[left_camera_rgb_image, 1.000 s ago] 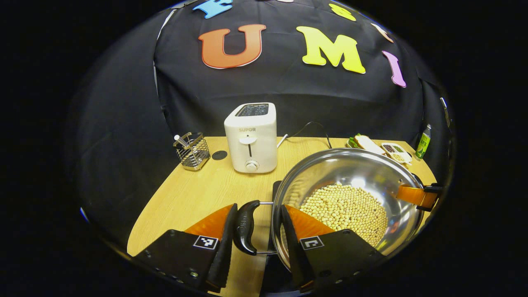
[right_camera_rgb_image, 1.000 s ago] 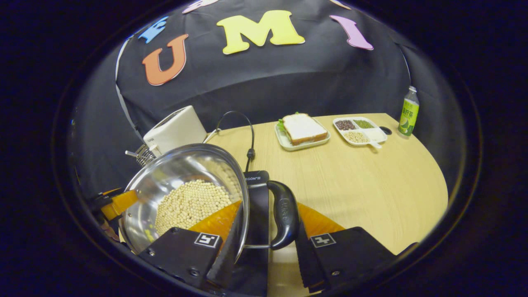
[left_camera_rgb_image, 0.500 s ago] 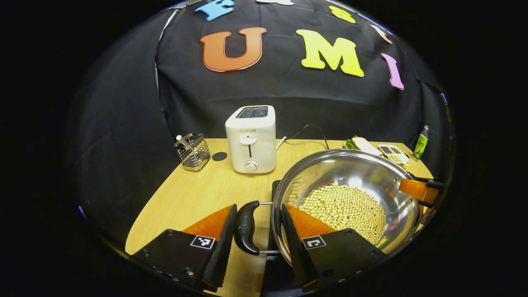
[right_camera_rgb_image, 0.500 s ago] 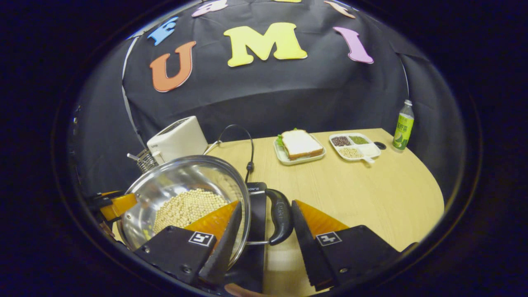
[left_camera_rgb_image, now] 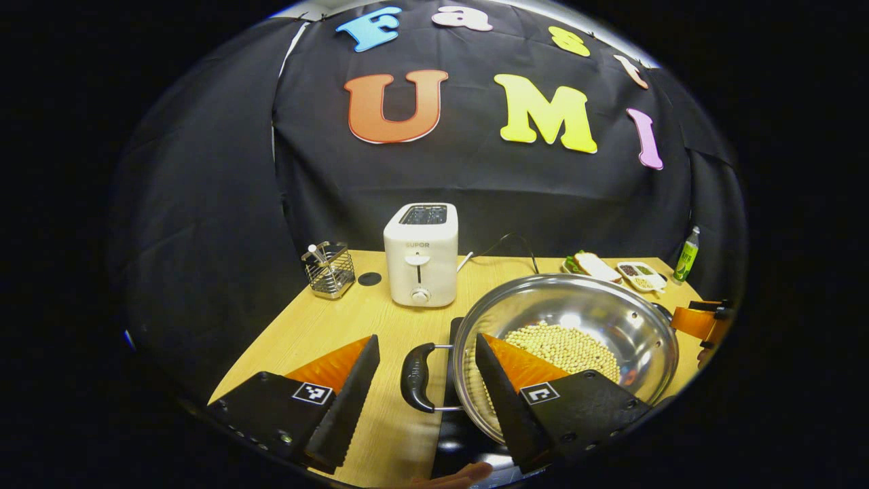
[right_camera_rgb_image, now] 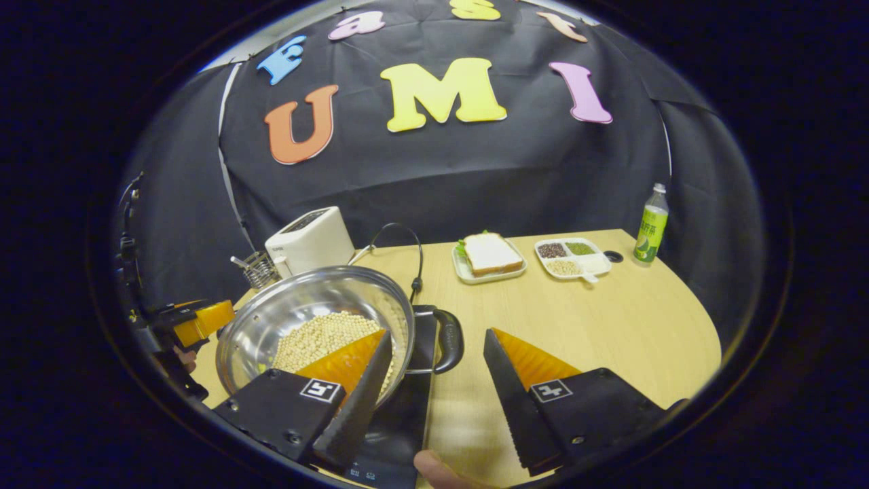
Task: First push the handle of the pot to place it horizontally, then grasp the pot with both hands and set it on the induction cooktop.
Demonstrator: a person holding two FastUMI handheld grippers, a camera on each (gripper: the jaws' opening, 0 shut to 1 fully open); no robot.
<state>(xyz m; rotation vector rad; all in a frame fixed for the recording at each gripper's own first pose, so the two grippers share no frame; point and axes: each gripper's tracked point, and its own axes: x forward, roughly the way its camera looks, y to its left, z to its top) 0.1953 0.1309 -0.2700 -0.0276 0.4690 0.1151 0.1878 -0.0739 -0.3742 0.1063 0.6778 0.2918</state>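
Both grippers — left (left_camera_rgb_image: 424, 390), right (right_camera_rgb_image: 434, 390) — now gape wide, released from the pot (left_camera_rgb_image: 597, 319) handles.

A black cloth wall (right_camera_rgb_image: 441, 170) hangs behind a light wooden table (right_camera_rgb_image: 611, 319) under dim lighting.

A staged kitchen set inside a recording booth is shown, not a real home kitchen. A light wooden table (right_camera_rgb_image: 611, 326) is backed by a black cloth wall (right_camera_rgb_image: 441, 176), and kitchen goods are laid along its far edge: a white toaster (left_camera_rgb_image: 421, 255), a wire utensil holder (left_camera_rgb_image: 329, 270) and a plated sandwich (right_camera_rgb_image: 489, 255). A divided dish of grains (right_camera_rgb_image: 574, 257) and a green bottle (right_camera_rgb_image: 650, 225) are set near the far right corner.
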